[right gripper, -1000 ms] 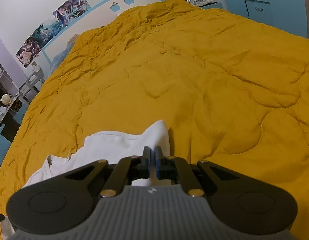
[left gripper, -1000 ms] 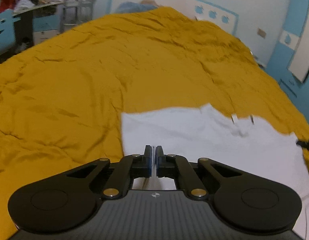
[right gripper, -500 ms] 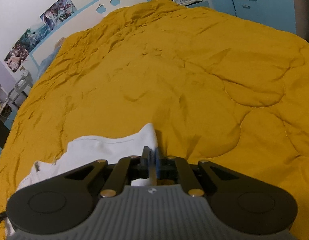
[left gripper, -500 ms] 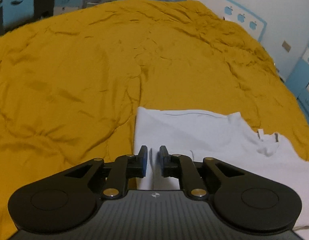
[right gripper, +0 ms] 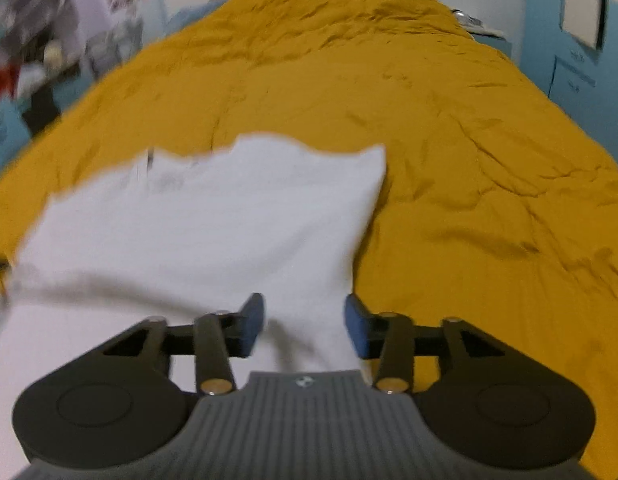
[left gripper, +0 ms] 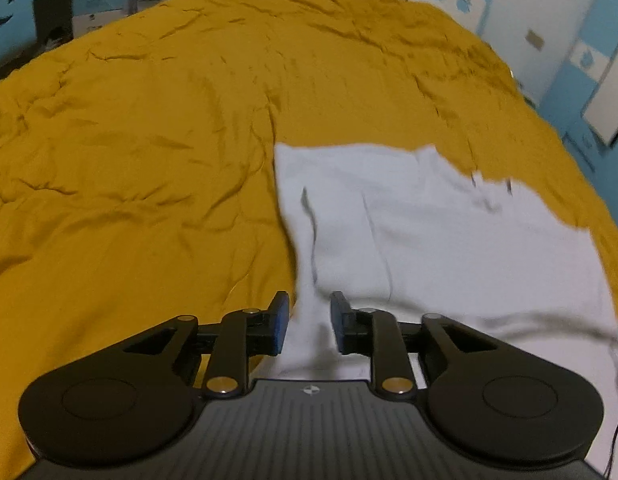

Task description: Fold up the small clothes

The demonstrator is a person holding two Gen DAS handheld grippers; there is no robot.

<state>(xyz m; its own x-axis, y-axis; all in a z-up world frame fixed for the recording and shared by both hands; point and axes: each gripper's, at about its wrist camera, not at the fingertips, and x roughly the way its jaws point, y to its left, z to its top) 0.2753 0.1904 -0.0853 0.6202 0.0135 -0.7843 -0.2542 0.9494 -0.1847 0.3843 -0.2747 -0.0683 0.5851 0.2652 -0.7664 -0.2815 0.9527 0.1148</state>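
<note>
One white cotton garment (left gripper: 421,232) lies spread on a bed covered by a single mustard-yellow quilted duvet (left gripper: 149,128), and two hand-held grippers work at its near edge. The garment is a flat, soft, roughly rectangular sheet of thin fabric with a few shallow lengthwise creases; its far edge is uneven, with small dark marks near one corner (too blurred to identify). The duvet is matte and heavily wrinkled, its stitched padding showing as curved ridges and folds across the whole bed. The left hand-held gripper (left gripper: 308,322) has two black jointed fingers tipped with blue rectangular pads (left gripper: 280,320), standing apart with a clear gap; a raised ridge of the garment's left border runs between them, but neither pad presses on it. In the right wrist view the same garment (right gripper: 213,224) fills the lower left, its right border falling away to the duvet (right gripper: 489,184). The right hand-held gripper (right gripper: 305,328) is spread wider still, its two blue pads (right gripper: 359,330) flanking the garment's near right corner without clamping it. Each tool has a ribbed grey plastic body and two round black discs at its sides. Blue-and-white furniture and walls ring the bed, blurred.
</note>
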